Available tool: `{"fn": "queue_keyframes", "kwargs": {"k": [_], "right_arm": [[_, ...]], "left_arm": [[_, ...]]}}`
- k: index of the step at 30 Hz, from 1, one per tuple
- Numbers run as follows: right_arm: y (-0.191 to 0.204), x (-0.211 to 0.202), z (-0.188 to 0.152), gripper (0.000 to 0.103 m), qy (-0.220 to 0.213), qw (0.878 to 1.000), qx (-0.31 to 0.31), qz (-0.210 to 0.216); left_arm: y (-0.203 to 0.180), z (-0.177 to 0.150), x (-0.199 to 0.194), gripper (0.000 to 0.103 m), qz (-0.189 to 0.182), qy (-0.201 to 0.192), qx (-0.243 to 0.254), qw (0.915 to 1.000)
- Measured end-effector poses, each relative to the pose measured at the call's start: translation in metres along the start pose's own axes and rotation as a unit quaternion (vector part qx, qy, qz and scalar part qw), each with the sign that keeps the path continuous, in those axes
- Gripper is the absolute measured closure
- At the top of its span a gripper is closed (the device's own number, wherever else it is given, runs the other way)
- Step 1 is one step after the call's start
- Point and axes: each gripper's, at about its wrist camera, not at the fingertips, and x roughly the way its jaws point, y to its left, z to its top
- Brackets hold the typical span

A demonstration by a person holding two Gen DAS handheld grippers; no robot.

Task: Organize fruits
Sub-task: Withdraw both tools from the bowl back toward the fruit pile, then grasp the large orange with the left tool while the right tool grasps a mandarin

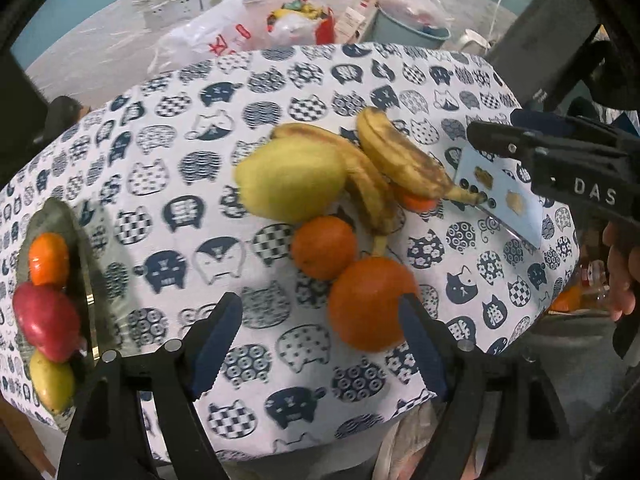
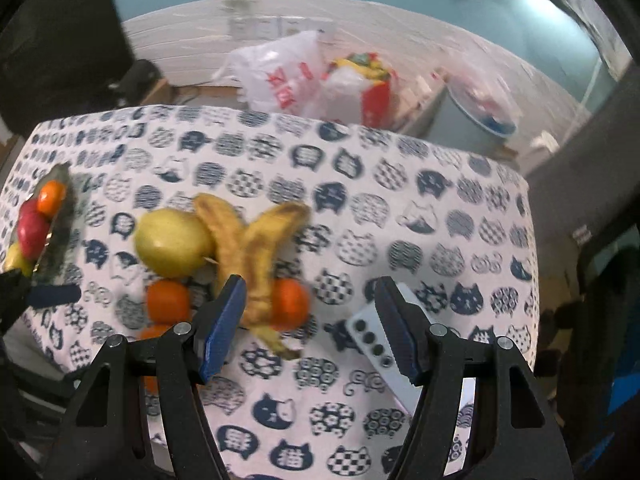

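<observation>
A pile of fruit lies mid-table: a yellow-green pear (image 1: 290, 180) (image 2: 172, 242), two bruised bananas (image 1: 396, 156) (image 2: 248, 256) and three oranges. The nearest orange (image 1: 370, 304) sits just inside my open left gripper (image 1: 320, 344), by its right finger. A second orange (image 1: 324, 246) (image 2: 168, 300) lies behind it, a third (image 1: 418, 202) (image 2: 290, 302) under the bananas. A grey plate (image 1: 86, 264) (image 2: 60, 224) at the left holds an orange, a red apple (image 1: 46, 320) and a yellow fruit. My right gripper (image 2: 312, 324) (image 1: 496, 140) is open and empty, hovering over the banana stems.
A pale blue card with dots (image 1: 500, 196) (image 2: 374, 340) lies on the cat-print tablecloth (image 1: 180, 216) at the right. Plastic bags (image 1: 208, 40) and a grey bin (image 1: 412, 28) stand behind the table. The table edge runs close on the right and front.
</observation>
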Motion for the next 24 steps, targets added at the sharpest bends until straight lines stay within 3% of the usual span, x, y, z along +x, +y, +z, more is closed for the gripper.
{"fn": "queue_keyframes", "kwargs": {"k": [8,9,13,24], "right_arm": [[-0.027,0.039,-0.011,0.036,0.045,0.999,0.022,-0.015],[-0.028,0.042,-0.012,0.036,0.048,0.998,0.023,-0.014],[-0.030,0.051,-0.013,0.036,0.058,0.998,0.032,0.023],[0.001,0.068,-0.020,0.036,0.095,0.994,-0.017,0.059]], "left_arm": [[-0.018,0.004,0.021,0.022,-0.013,0.026,-0.001,0.9996],[-0.020,0.004,0.024,0.022,0.002,0.024,-0.006,0.9997],[-0.026,0.002,0.035,0.022,-0.001,0.036,-0.001,0.9994],[-0.038,-0.006,0.069,0.018,0.002,0.062,0.008,0.9981]]}}
